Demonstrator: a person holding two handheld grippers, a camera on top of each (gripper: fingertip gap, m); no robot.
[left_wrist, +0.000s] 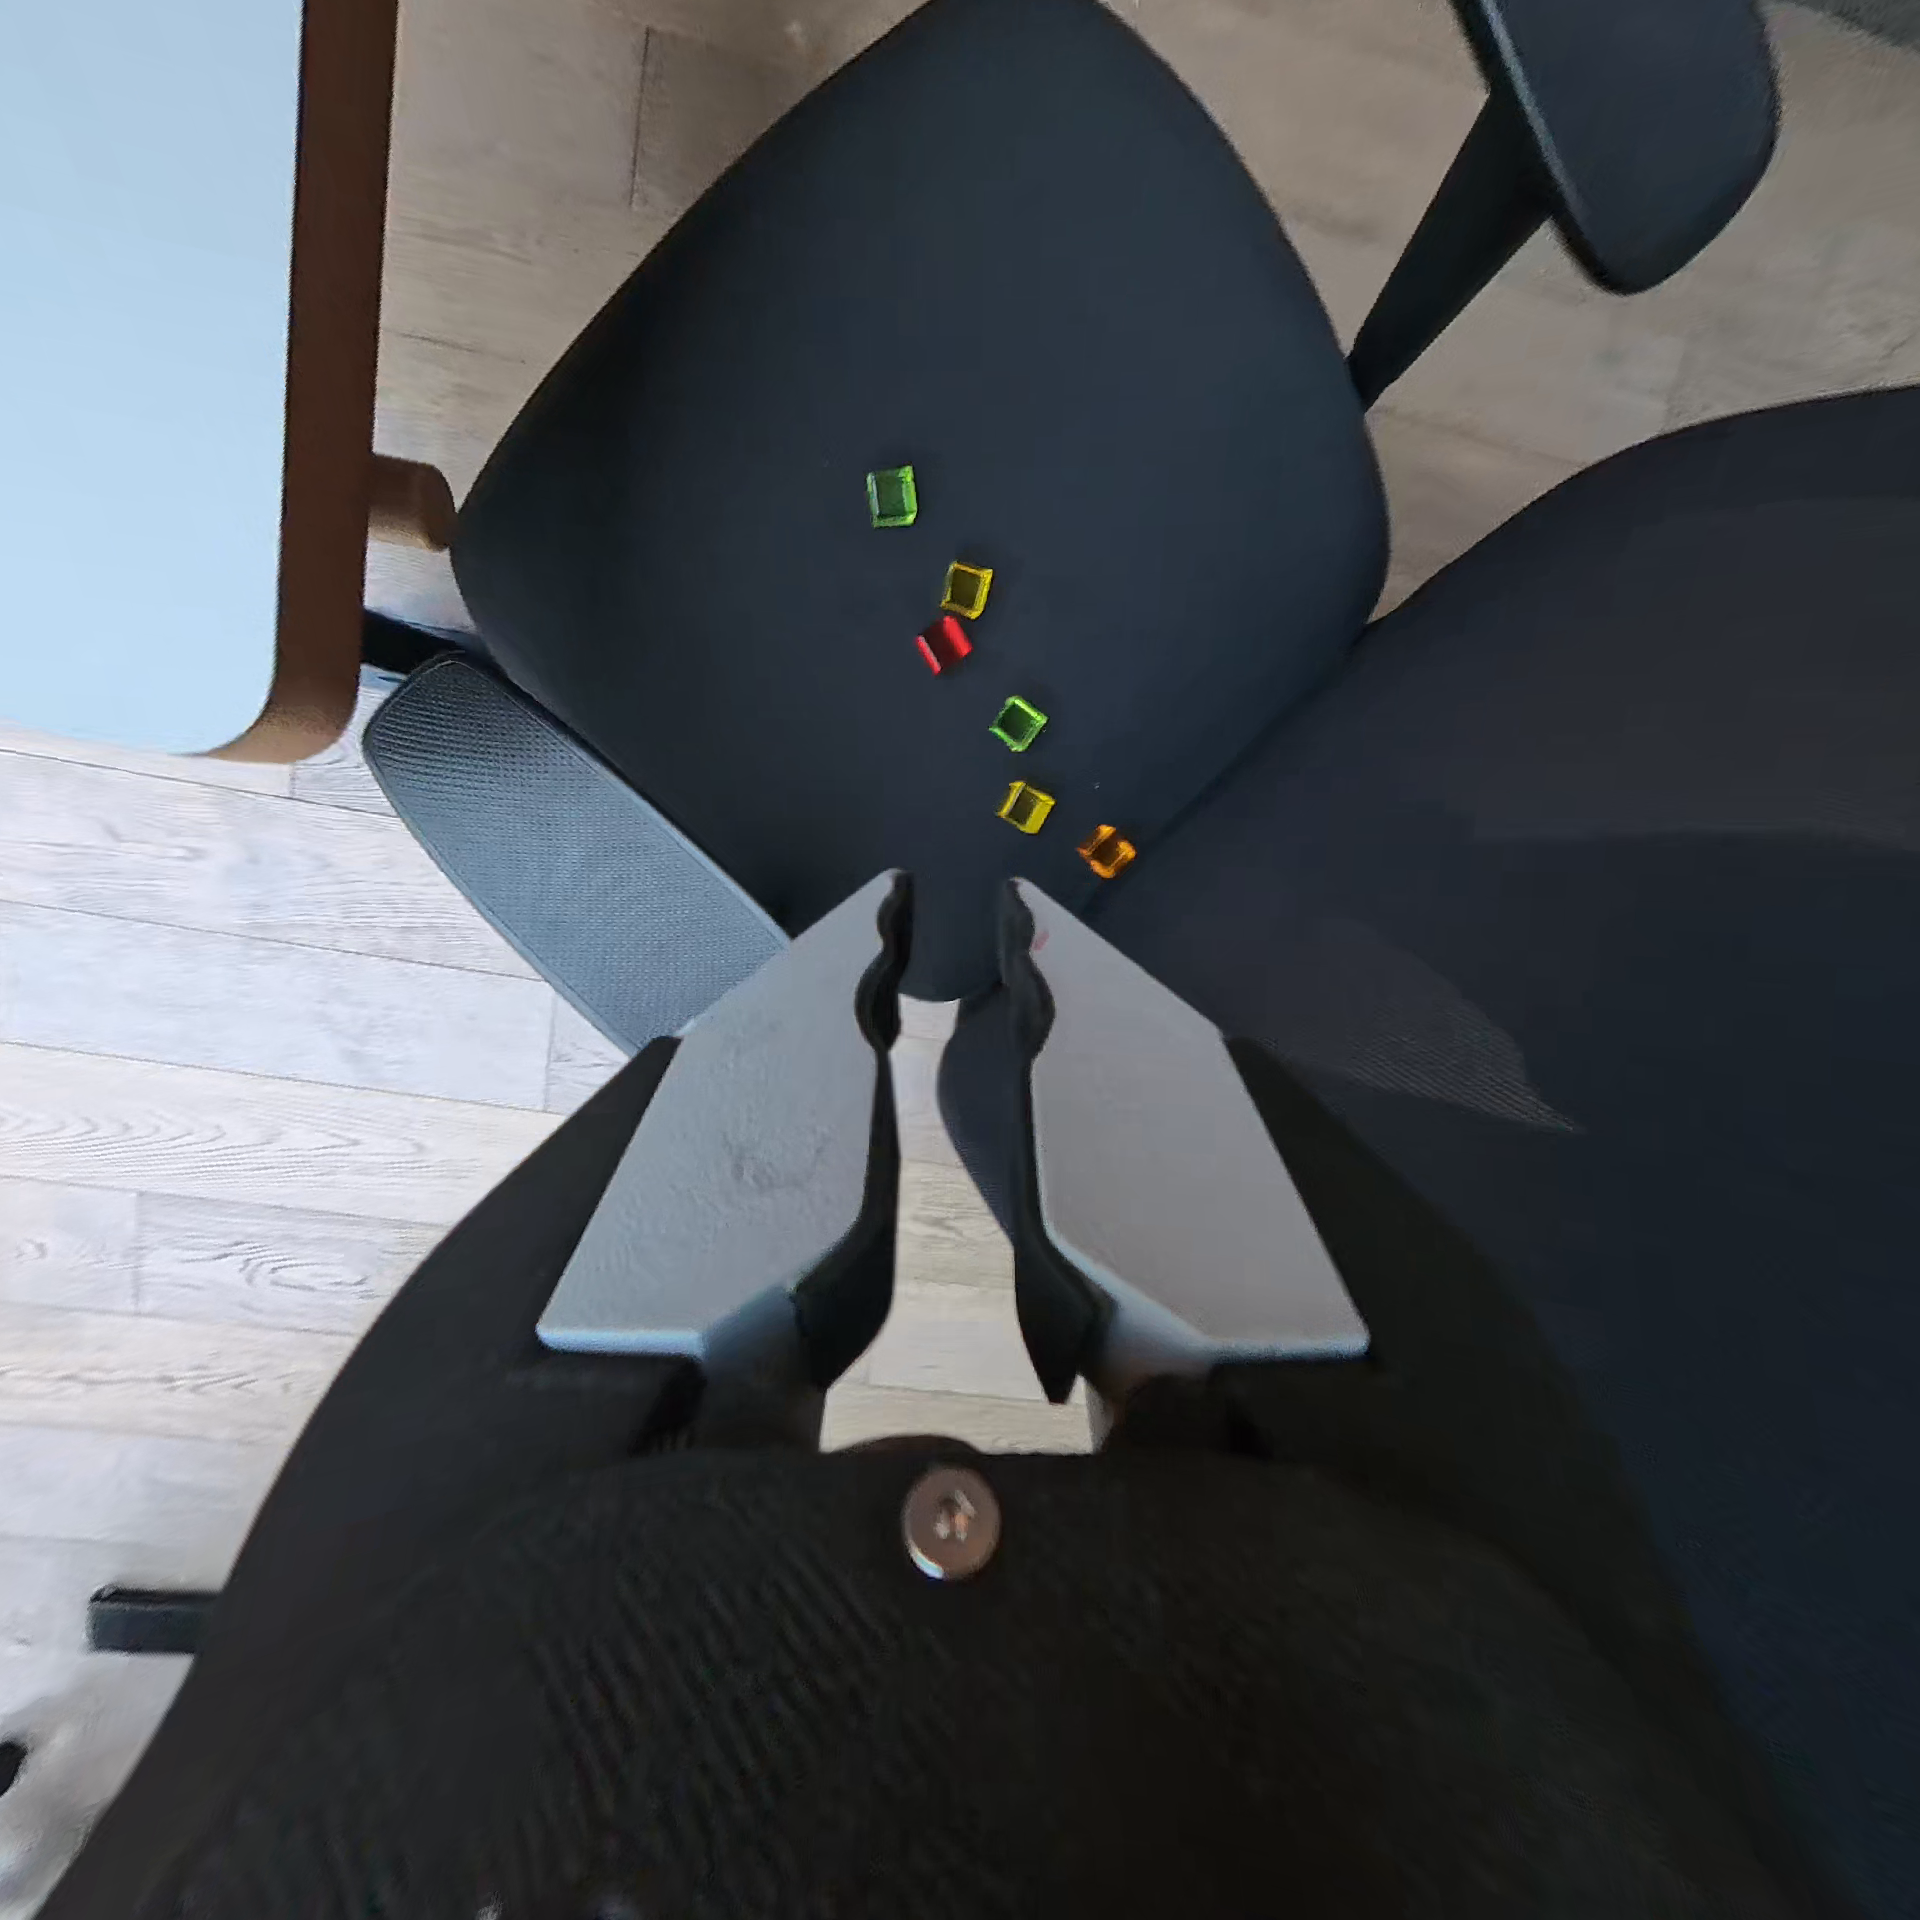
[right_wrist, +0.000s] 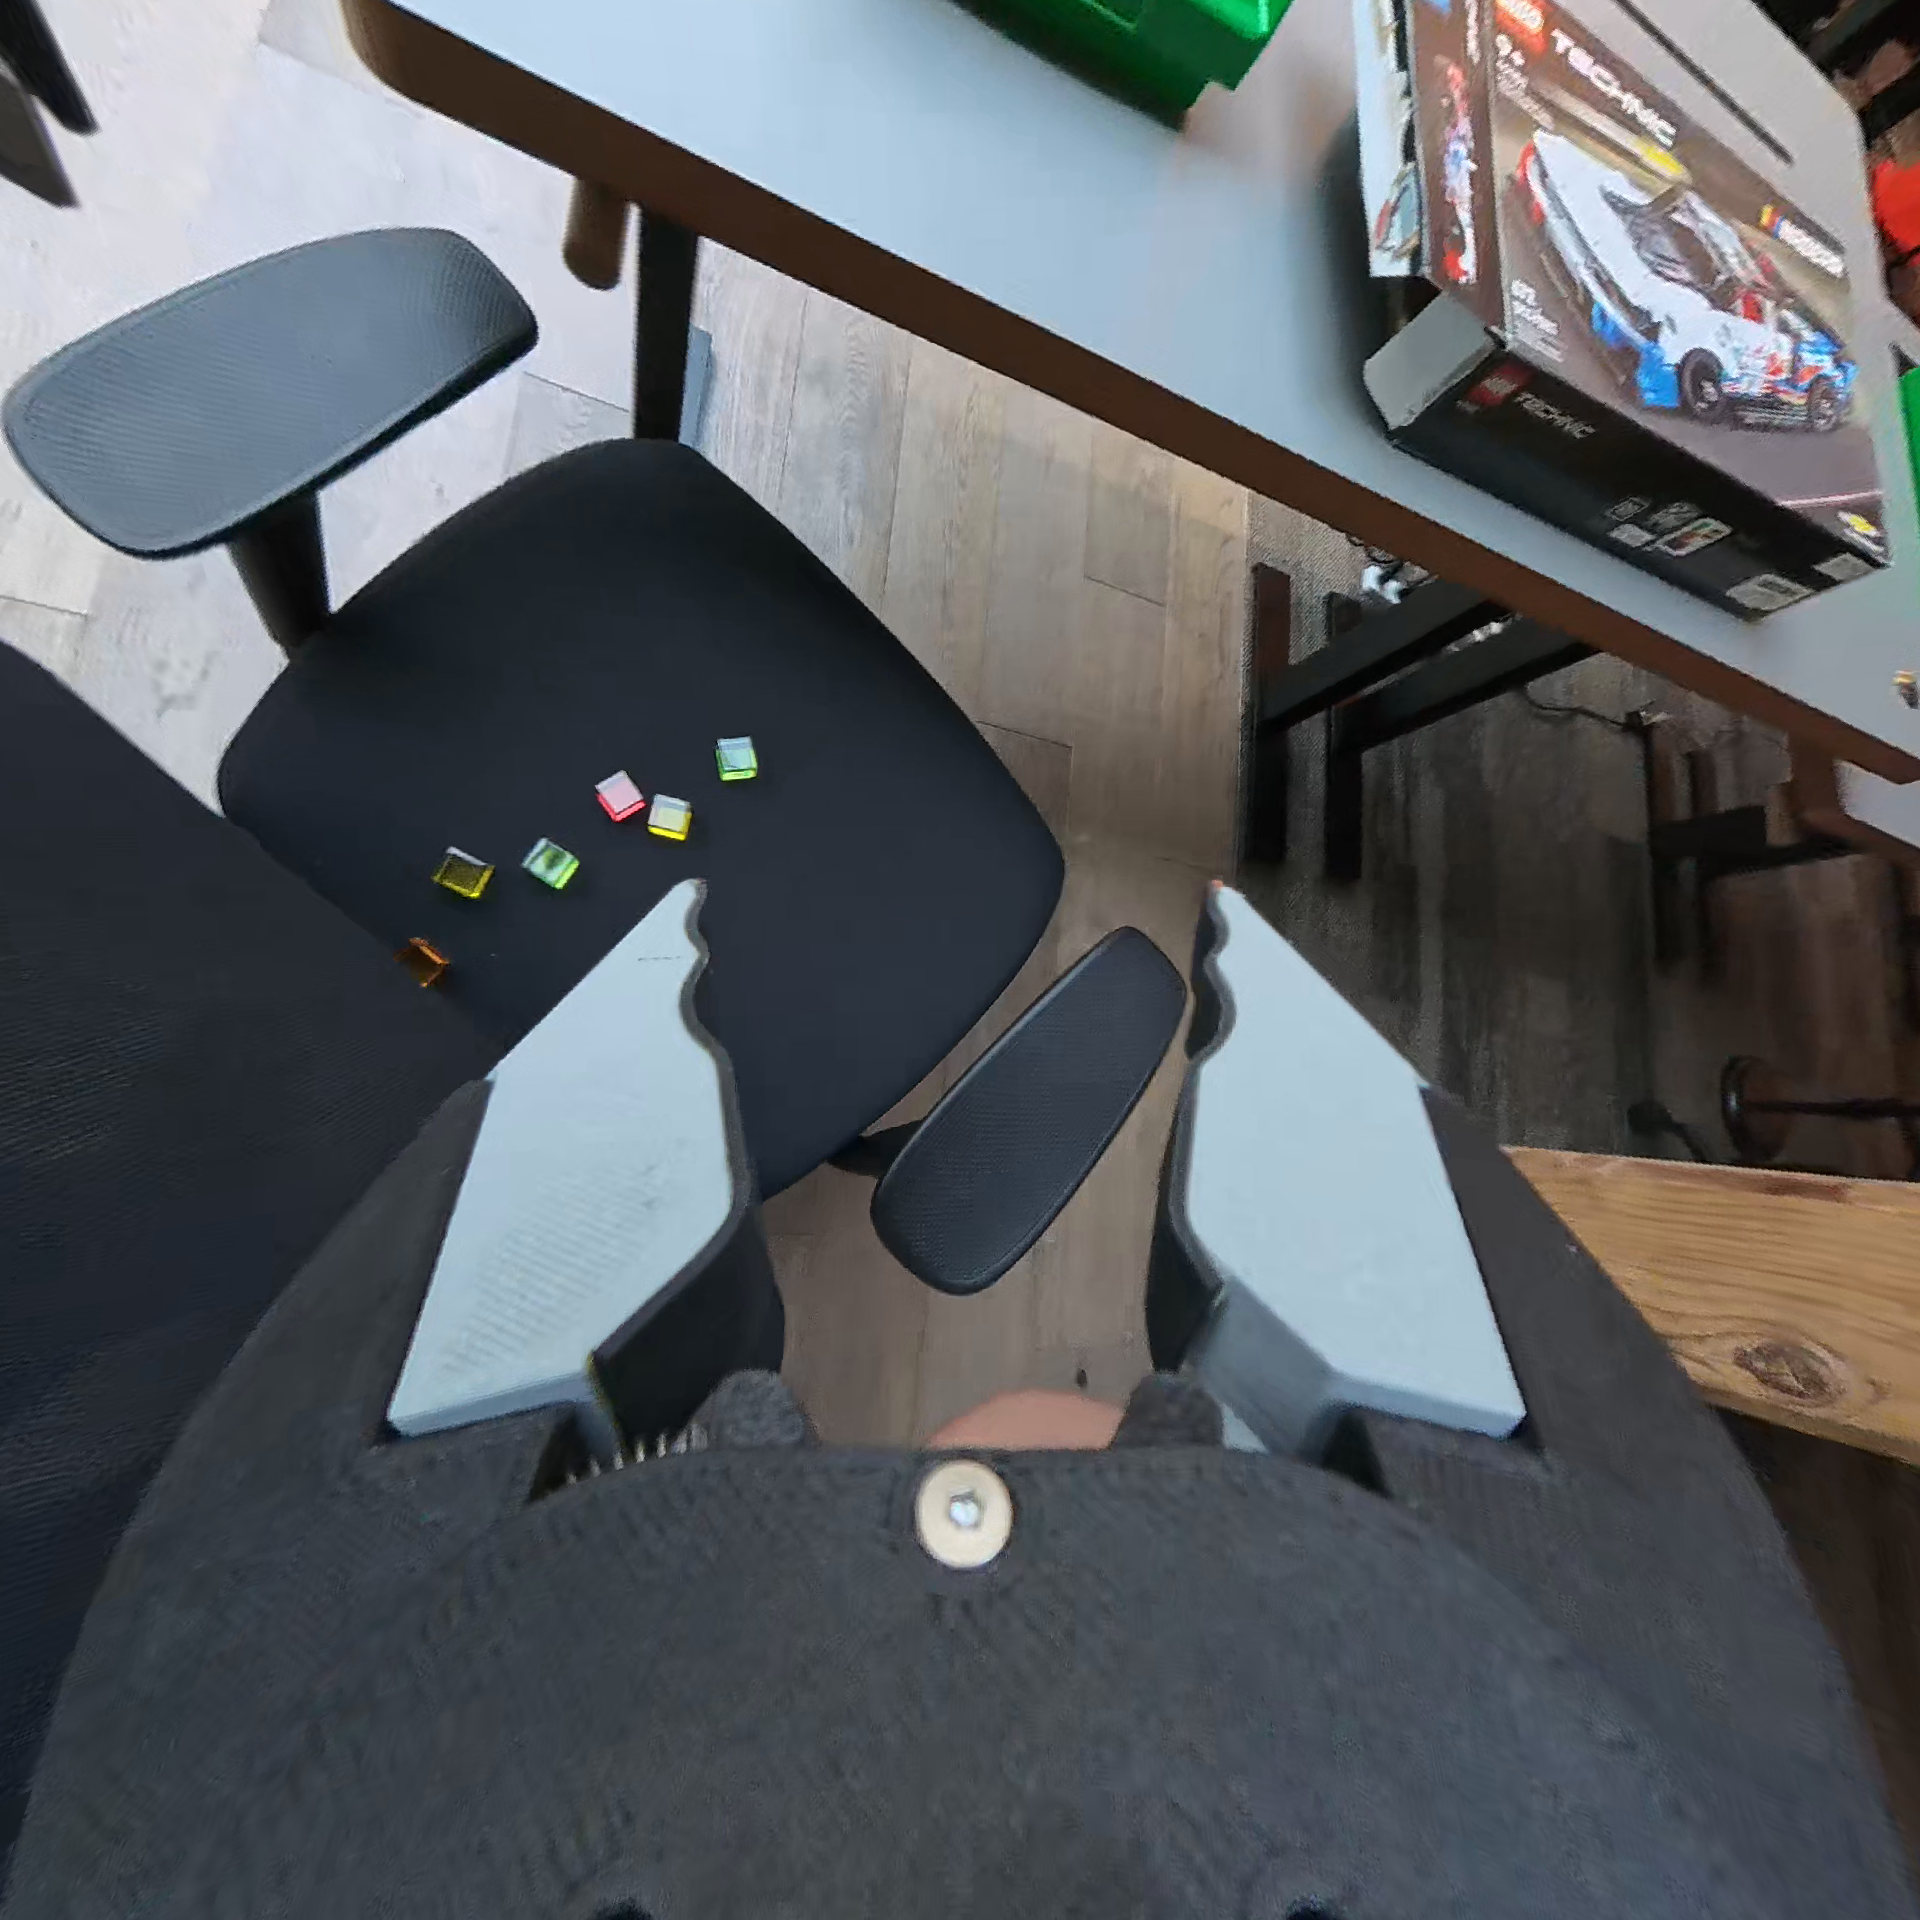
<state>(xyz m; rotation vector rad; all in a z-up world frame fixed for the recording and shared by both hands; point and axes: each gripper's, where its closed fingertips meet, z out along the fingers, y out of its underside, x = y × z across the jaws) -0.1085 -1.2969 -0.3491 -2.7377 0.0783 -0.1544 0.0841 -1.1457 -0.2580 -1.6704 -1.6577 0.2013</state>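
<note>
Six little see-through blocks lie on the soft black chair seat (left_wrist: 935, 312). The left gripper (left_wrist: 954, 894) hangs just above the seat's near edge, its fingers nearly pressed together with only a thin gap and nothing between them. Closest to it are the orange block (left_wrist: 1105, 851) and a yellow block (left_wrist: 1025, 806). The right gripper (right_wrist: 954, 896) is spread wide and empty, over the seat edge and a bumpy black armrest (right_wrist: 1029, 1112). The blocks look hard, shiny and square, so I think a slow, straight pinch works best

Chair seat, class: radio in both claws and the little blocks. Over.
Left claw narrowly open, empty, above seat edge. Right claw wide open, empty. Six small blocks loose on seat; orange block nearest left claw.
</note>
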